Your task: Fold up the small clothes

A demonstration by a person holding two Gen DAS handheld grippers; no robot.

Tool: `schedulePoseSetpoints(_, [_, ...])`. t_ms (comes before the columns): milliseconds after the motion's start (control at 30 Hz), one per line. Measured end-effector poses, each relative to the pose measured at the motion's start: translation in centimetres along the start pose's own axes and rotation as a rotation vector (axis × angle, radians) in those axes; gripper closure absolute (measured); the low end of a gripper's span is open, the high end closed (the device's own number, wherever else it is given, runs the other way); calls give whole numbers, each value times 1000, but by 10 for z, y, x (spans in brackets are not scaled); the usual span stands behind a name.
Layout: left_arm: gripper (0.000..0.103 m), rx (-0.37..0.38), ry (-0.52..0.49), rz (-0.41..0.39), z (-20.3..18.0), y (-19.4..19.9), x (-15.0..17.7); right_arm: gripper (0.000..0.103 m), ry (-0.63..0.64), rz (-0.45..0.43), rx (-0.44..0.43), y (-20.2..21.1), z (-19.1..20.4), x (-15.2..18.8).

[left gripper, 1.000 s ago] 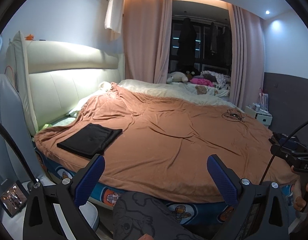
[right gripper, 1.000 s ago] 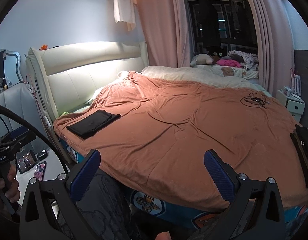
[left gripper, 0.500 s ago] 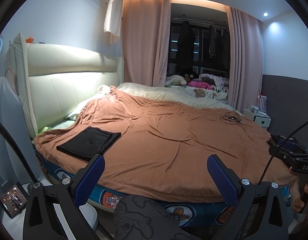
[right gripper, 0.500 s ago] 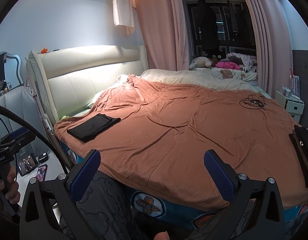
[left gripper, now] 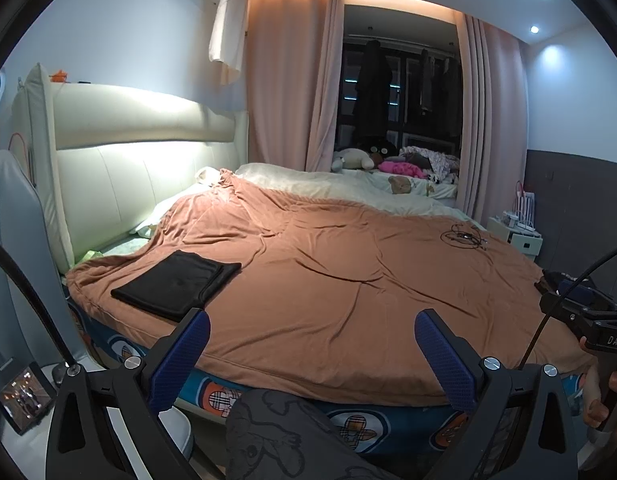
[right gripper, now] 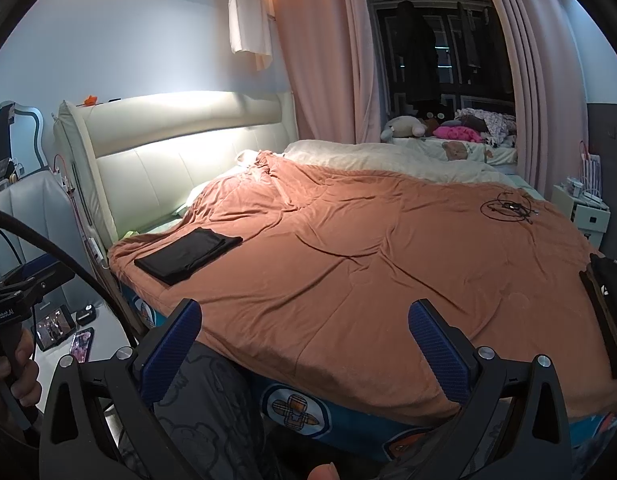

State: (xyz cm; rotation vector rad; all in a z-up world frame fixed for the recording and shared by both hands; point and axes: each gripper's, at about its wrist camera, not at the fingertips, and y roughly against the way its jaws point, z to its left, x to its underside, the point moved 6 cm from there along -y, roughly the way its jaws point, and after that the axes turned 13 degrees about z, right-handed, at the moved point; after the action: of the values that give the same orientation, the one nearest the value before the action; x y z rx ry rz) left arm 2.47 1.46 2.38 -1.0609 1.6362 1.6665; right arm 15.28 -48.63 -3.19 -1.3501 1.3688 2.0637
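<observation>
Landmark: the brown bedspread (left gripper: 348, 280) covers most of the bed and everything below is placed against it.
Left gripper (left gripper: 312, 344): held in the air off the near edge of the bedspread, its blue-padded fingers (left gripper: 180, 356) spread wide apart with nothing between them.
Right gripper (right gripper: 308, 340): also off the near edge of the bedspread, jaws spread wide, holding nothing.
Folded black garment (left gripper: 176, 284): lies flat on the bedspread at its near left corner, close to the headboard (left gripper: 140, 152), well apart from both grippers; in the right wrist view it sits at the same corner (right gripper: 188, 256).
Second dark item (right gripper: 604, 304): at the far right edge of the bedspread in the right wrist view, partly cut off; what it is cannot be told.
Tangle of thin black cable (left gripper: 464, 236): rests on the bedspread toward its far right side.
Cream blanket (left gripper: 348, 188): lies beyond the far edge of the bedspread.
Person: a leg in grey printed trousers (left gripper: 292, 436) stands against the near edge of the bedspread; a hand (right gripper: 12, 368) grips a handle at the left of the right wrist view.
Small screen (left gripper: 24, 396): on the floor-side surface left of the bedspread's near corner.
</observation>
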Motion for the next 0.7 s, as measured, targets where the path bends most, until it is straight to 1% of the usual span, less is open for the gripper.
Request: schedulePoseSetpoints(700, [0,3,8,-3,-5,3,2,0,13,0,-2,7,2,0])
